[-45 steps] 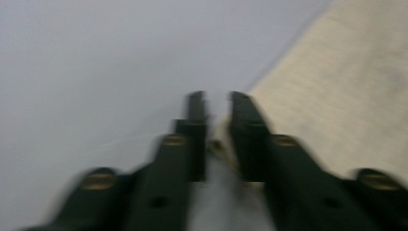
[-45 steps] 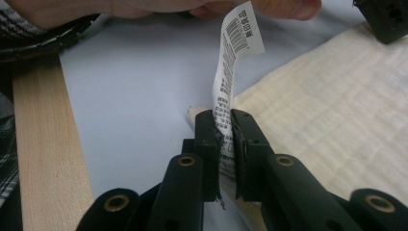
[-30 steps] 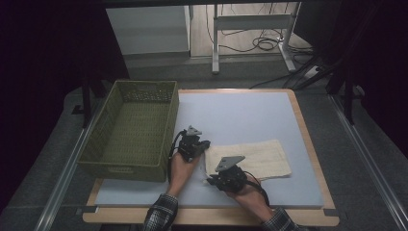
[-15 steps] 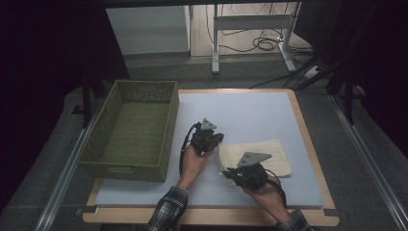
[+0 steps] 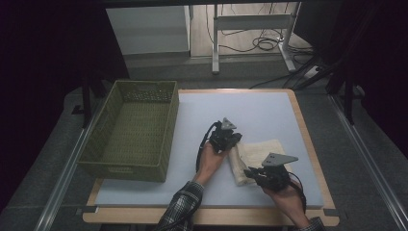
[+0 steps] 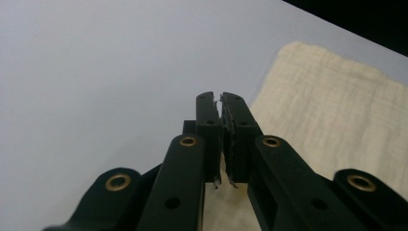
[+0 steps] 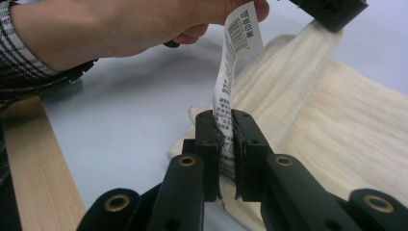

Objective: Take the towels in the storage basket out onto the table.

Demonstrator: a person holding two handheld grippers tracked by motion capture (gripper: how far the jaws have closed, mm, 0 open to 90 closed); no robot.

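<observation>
A cream towel [image 5: 262, 151] lies on the pale blue table mat [image 5: 260, 110], right of centre; its left edge is drawn up into a raised fold. My left gripper [image 5: 234, 146] is at the far end of that fold, jaws shut [image 6: 220, 98], with the towel [image 6: 332, 110] beyond and beneath them. The right gripper view shows the fold of the towel [image 7: 327, 115] rising to the left gripper [image 7: 332, 9]. My right gripper [image 5: 248, 173] is at the towel's near-left corner, shut [image 7: 222, 115] on the white barcode label [image 7: 235, 43], which stands upright between its jaws.
A green woven basket [image 5: 168, 130] stands at the left of the table, its inside bare. The table's wooden rim [image 5: 308, 139] runs close to the towel's right side. The person's left hand [image 7: 120, 24] crosses above the mat. Open mat lies behind the towel.
Both grippers have moved to the right and farther apart along the towel's left edge. The edge now stands up as a fold between them.
</observation>
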